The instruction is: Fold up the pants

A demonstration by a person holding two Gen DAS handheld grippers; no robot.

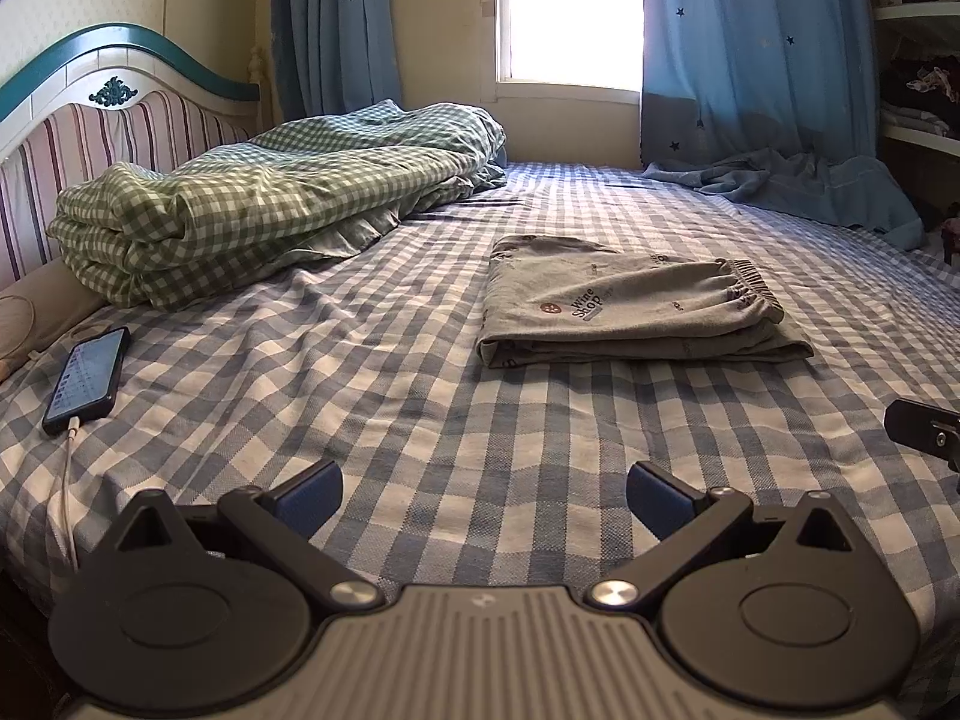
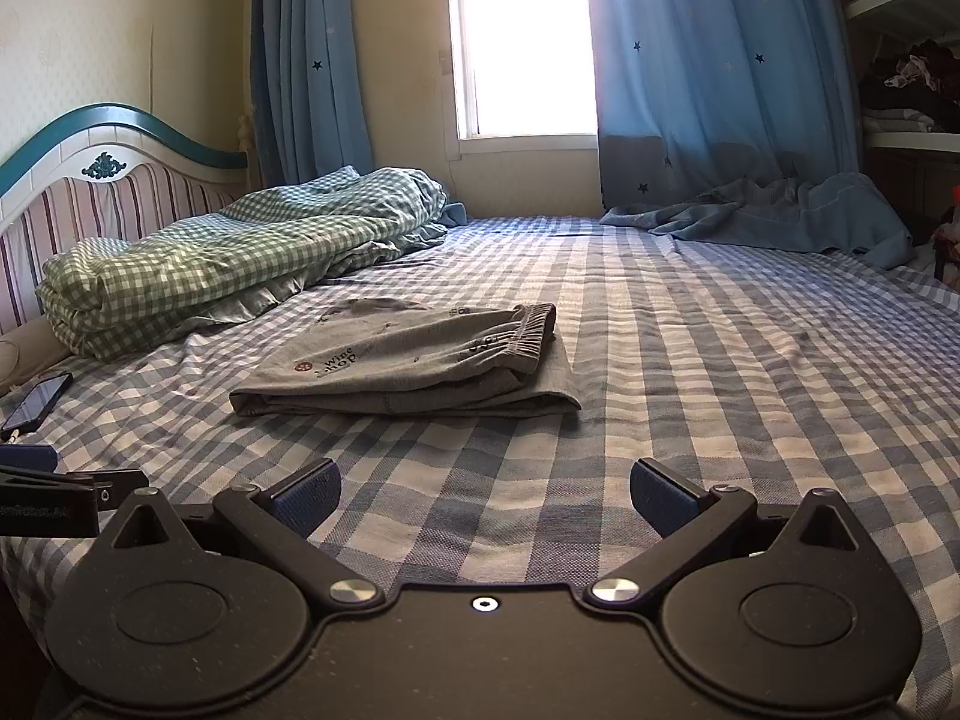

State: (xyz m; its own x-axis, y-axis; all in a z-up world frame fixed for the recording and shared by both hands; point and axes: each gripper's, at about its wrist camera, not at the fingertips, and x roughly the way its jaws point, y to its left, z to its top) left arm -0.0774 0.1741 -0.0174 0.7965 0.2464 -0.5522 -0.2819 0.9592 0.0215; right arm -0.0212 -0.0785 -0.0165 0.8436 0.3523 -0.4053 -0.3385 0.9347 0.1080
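Note:
Grey printed pants [image 1: 636,306] lie folded in a flat stack on the blue checked bed sheet [image 1: 420,408], waistband to the right. They also show in the right wrist view [image 2: 414,366], ahead and to the left. My left gripper [image 1: 485,495] is open and empty, low over the sheet, well short of the pants. My right gripper [image 2: 485,495] is open and empty too, near the bed's front. Part of the right gripper shows at the left view's right edge [image 1: 924,426], and part of the left gripper at the right view's left edge [image 2: 54,492].
A folded green checked duvet [image 1: 258,210] lies by the striped headboard [image 1: 120,126]. A phone [image 1: 90,378] on a white cable lies at the left. A blue curtain [image 1: 780,180] drapes onto the bed's far right, below the window [image 1: 570,12]. Shelves [image 2: 912,60] stand at the right.

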